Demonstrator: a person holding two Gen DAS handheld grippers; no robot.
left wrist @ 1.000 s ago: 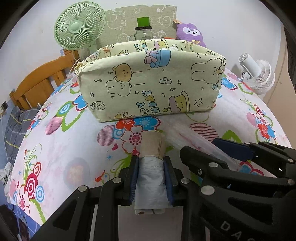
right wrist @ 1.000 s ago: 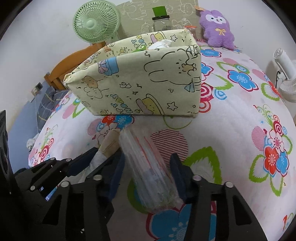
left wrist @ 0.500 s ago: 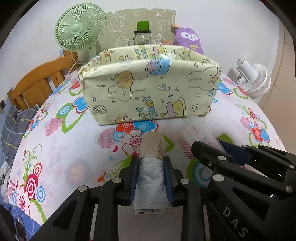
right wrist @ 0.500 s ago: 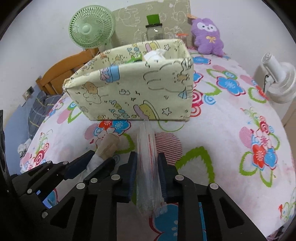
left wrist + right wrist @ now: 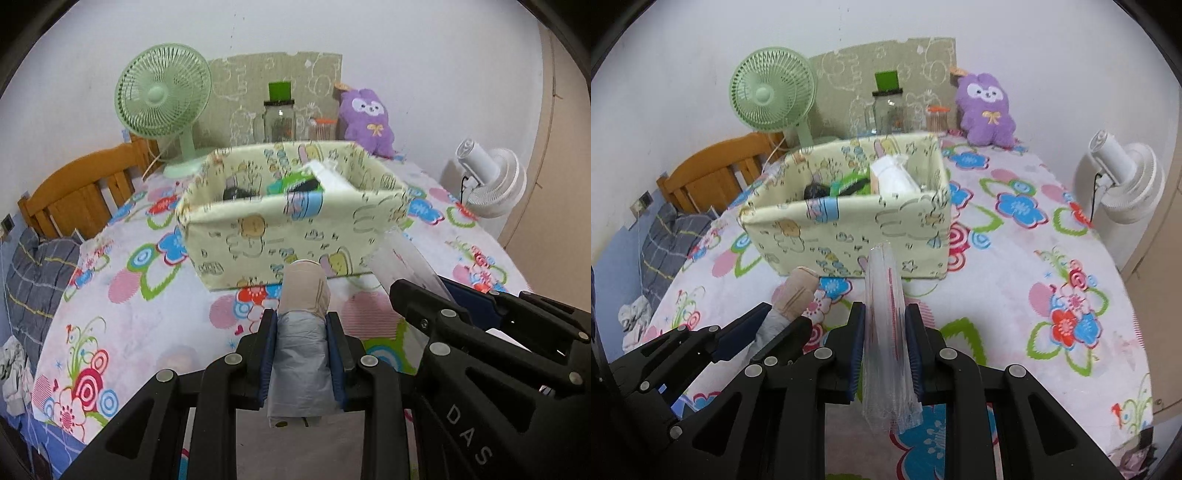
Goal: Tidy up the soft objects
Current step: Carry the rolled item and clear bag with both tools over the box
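Note:
My left gripper (image 5: 301, 321) is shut on a grey roll of bags with a beige end (image 5: 301, 343), held above the bed in front of the cartoon-print fabric storage box (image 5: 295, 236). My right gripper (image 5: 884, 314) is shut on a clear plastic packet with red print (image 5: 886, 332), also lifted in front of the box (image 5: 849, 236). The box holds a white tissue pack (image 5: 894, 179), a green item and a dark item. The left gripper and its roll (image 5: 792, 297) show at the lower left of the right wrist view. The right gripper (image 5: 424, 291) shows at the right of the left wrist view.
A floral bedsheet (image 5: 1015, 280) covers the bed. Behind the box stand a green fan (image 5: 162, 99), a glass jar (image 5: 279, 120) and a purple plush (image 5: 988, 109). A white fan (image 5: 1123, 184) stands at the right, a wooden headboard (image 5: 85, 188) at the left.
My right gripper closed on the clear packet. Both grippers rose with their loads, so the inside of the box now shows.

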